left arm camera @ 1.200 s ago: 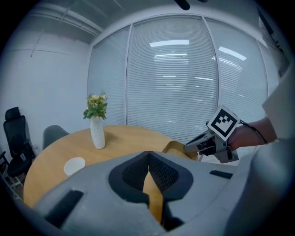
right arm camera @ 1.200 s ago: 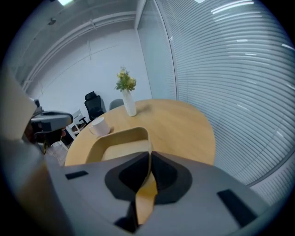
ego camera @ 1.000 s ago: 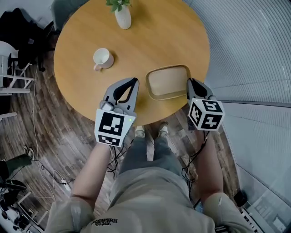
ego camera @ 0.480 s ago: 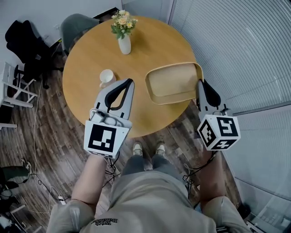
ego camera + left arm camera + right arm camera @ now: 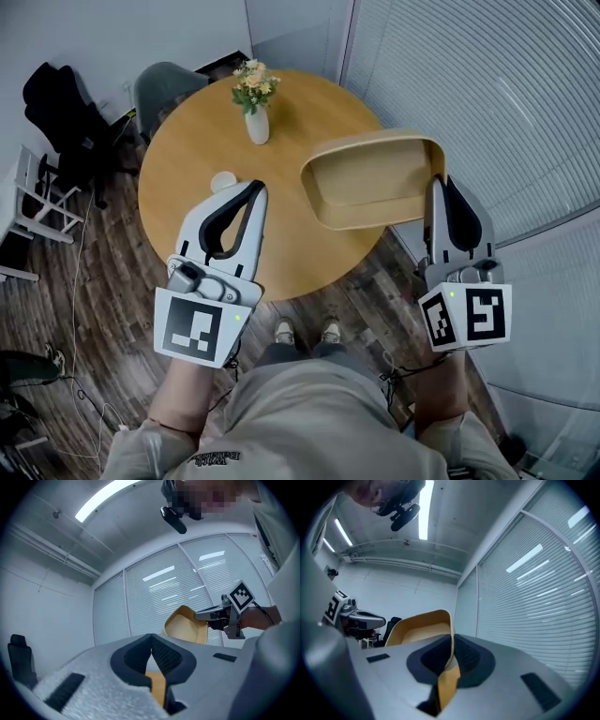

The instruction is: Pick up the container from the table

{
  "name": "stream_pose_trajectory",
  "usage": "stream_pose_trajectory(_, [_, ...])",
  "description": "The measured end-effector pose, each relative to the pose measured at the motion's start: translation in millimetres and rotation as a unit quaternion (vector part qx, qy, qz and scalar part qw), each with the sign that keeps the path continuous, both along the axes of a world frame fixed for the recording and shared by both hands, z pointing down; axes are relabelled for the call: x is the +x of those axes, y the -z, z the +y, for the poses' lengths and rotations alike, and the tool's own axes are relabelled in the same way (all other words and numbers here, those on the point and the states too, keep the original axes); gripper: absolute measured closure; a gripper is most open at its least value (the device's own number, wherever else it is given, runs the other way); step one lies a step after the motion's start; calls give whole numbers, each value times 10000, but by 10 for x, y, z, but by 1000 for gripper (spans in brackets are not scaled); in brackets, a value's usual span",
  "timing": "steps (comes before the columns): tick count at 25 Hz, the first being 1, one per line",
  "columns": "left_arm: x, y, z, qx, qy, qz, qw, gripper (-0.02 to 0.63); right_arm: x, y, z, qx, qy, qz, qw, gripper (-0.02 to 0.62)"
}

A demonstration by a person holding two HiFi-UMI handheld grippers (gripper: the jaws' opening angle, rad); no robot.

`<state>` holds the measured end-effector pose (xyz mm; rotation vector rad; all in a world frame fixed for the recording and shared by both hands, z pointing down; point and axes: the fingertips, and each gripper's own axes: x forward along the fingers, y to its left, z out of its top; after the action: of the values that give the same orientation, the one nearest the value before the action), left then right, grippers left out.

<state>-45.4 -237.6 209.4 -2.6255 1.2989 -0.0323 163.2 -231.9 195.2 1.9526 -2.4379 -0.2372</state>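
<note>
While the right gripper [image 5: 438,185] clamps its 2 jaws on the thin right-hand wall of the wooden container [image 5: 370,178], the container hangs in the air over the right edge of the round wooden surface [image 5: 300,112]. It touches nothing but that gripper. The right gripper view shows the pale wall running straight down between the 2 dark pads, pinched from both sides. The container is tipped, so its shallow rounded inside faces up and toward the person, and part of its body reaches out past the surface's right edge, in front of the window blinds [image 5: 487,94].

The left gripper [image 5: 255,187] is held above the near-left part of the surface, well apart from the container. Its jaws are together at the tips with nothing between them; in the left gripper view only a strip of the wooden surface shows through the gap lower down.

A white mug [image 5: 223,181] stands on the surface just beyond the left gripper's tips, partly hidden by them. A white vase [image 5: 257,126] with a small bunch of flowers [image 5: 251,82] stands upright near the far edge. A grey chair [image 5: 164,89] sits beyond the far-left edge, over a dark wood floor [image 5: 84,272].
</note>
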Motion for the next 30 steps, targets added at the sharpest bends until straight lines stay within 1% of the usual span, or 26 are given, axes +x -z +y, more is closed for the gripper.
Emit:
stream_pose_trajectory(2, [-6,86,93,79,26,-35,10000,586,4,139,135,190,-29,121,9997,558])
stream_pose_trajectory(4, [-72,154,144,144,67,-60,9999,586,-57,251,214,311,-1,133,9994,559])
stream_pose_trajectory(8, [-111,222,238,265,116,-169,9994,586,-116,396,331,469,103,34,9988,558])
stream_pose_trajectory(11, [-58,231,310,353,110,-301,9989,586,-121,419,415,529,148,152,9984,559])
stream_pose_trajectory(14, [-29,210,317,329,89,-342,9988,586,-128,359,420,465,206,237,9984,558])
stream_pose_trajectory(22, [-29,43,324,-2,96,-345,9994,586,-101,148,429,132,305,130,9994,558])
stream_pose_trajectory(30, [12,60,252,45,69,-349,9994,586,-97,119,351,151,321,194,9992,560])
